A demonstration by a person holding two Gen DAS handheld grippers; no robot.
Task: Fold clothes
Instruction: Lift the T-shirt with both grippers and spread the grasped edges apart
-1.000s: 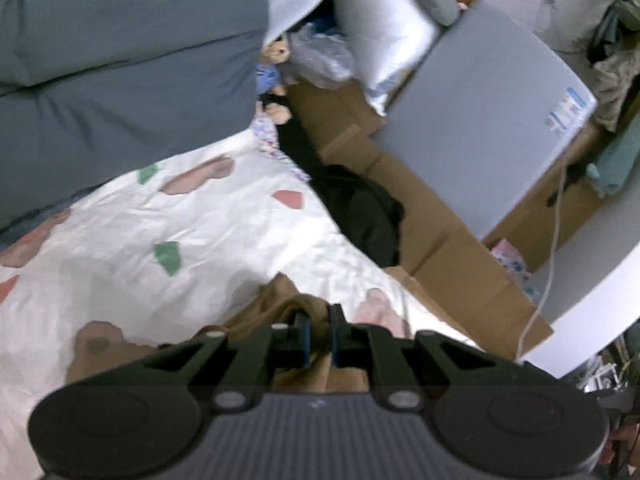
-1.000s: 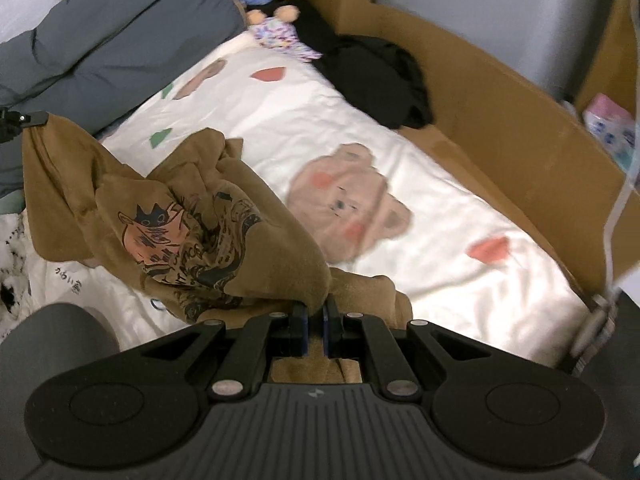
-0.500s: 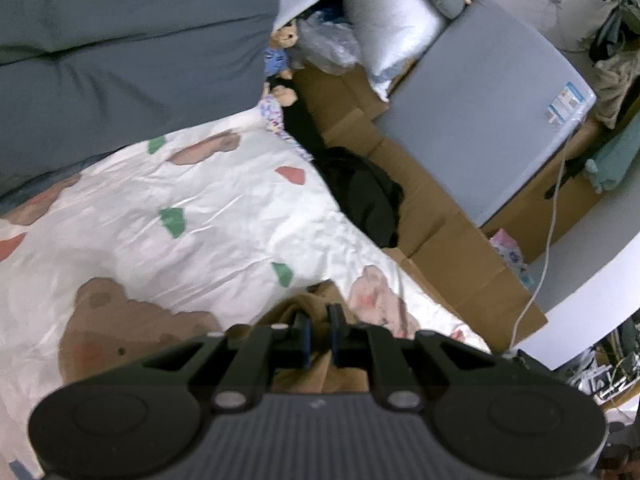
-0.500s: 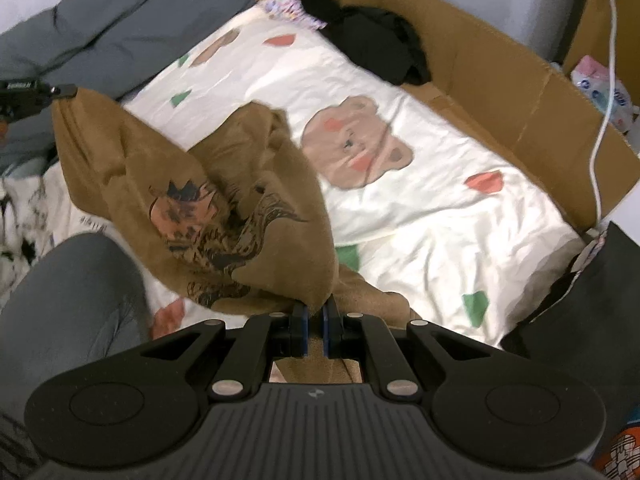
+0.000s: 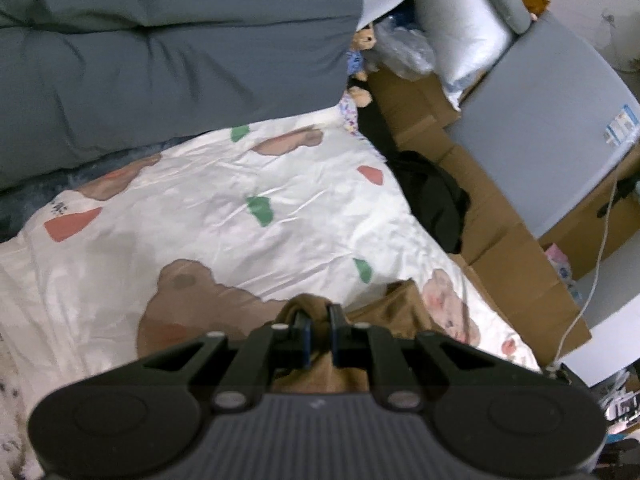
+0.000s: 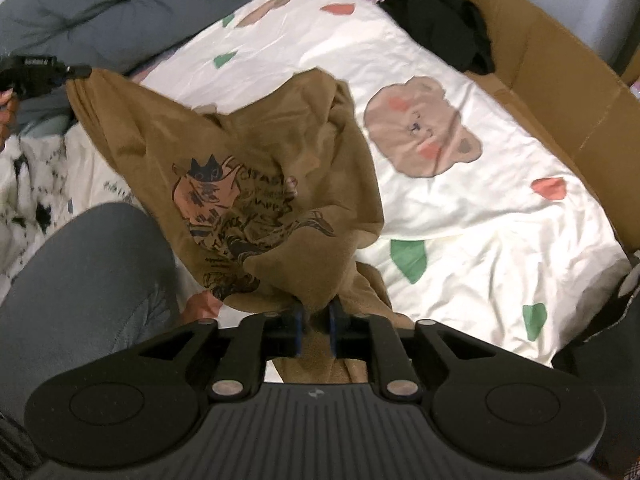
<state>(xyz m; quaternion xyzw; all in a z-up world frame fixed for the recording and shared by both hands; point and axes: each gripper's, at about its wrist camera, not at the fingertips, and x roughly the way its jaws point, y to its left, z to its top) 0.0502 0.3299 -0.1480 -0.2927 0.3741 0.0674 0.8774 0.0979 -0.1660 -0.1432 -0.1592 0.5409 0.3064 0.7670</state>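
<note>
My left gripper [image 5: 319, 330] and right gripper [image 6: 317, 322] each pinch a bunch of the brown printed cotton T-shirt [image 6: 248, 184], which hangs between them above the white bear-patterned bedsheet [image 6: 472, 216]. A grey quilted duvet [image 5: 168, 48] lies behind it, with brown cardboard panels [image 5: 504, 236] along its side.

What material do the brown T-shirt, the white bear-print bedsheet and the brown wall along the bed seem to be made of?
Brown T-shirt: probably soft matte cotton knit; it hangs in limp folds, with a flat printed graphic.
Bear-print bedsheet: thin woven cloth with a slight sheen, perhaps cotton or polyester; fine sharp creases.
Brown wall: corrugated cardboard, matte, with straight fold lines and cut flap edges.
</note>
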